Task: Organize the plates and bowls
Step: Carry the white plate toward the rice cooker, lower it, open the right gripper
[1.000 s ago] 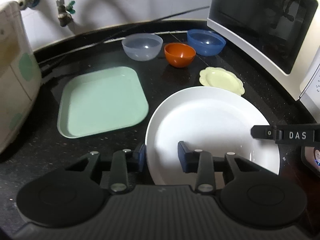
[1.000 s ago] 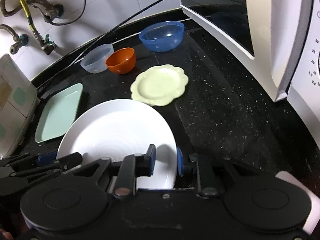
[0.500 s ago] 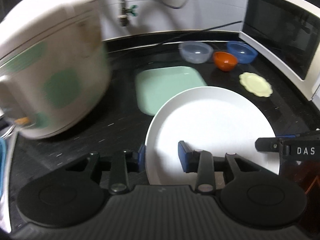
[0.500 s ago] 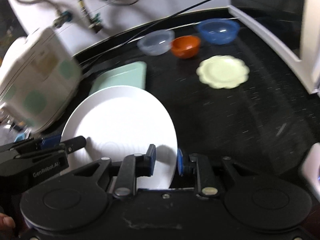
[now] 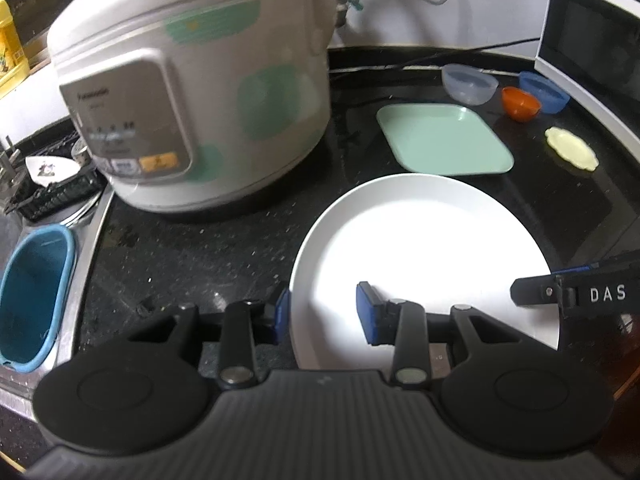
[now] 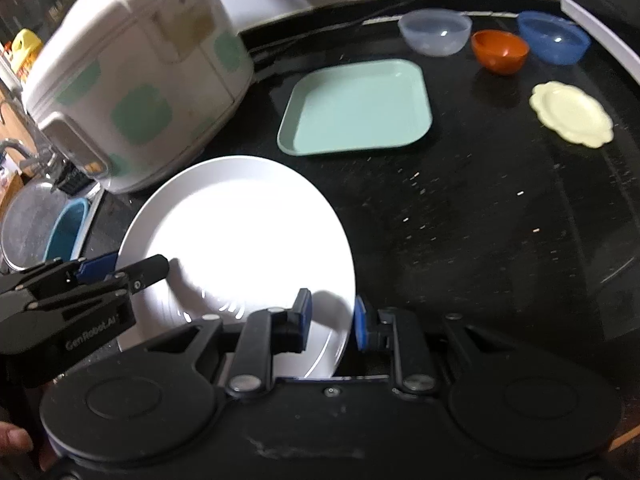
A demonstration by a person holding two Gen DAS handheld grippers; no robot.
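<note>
A large white plate [image 5: 424, 248] is held above the black counter by both grippers. My left gripper [image 5: 324, 316] is shut on its left rim. My right gripper [image 6: 330, 320] is shut on its right rim; the plate also shows in the right wrist view [image 6: 240, 232]. On the counter lie a mint square plate [image 5: 444, 138], a clear bowl [image 5: 470, 82], an orange bowl [image 5: 520, 103], a blue bowl [image 5: 544, 90] and a small yellow scalloped plate [image 5: 572, 154].
A white rice cooker [image 5: 192, 92] stands at the left. Beyond the counter's left edge is a sink with a blue tub [image 5: 36, 292] and a dark dish rack [image 5: 52, 192]. A microwave [image 5: 592, 52] stands at the right.
Both grippers have carried the white plate to the left, away from the microwave. The rice cooker and the sink have come into view; the bowls now sit far to the right.
</note>
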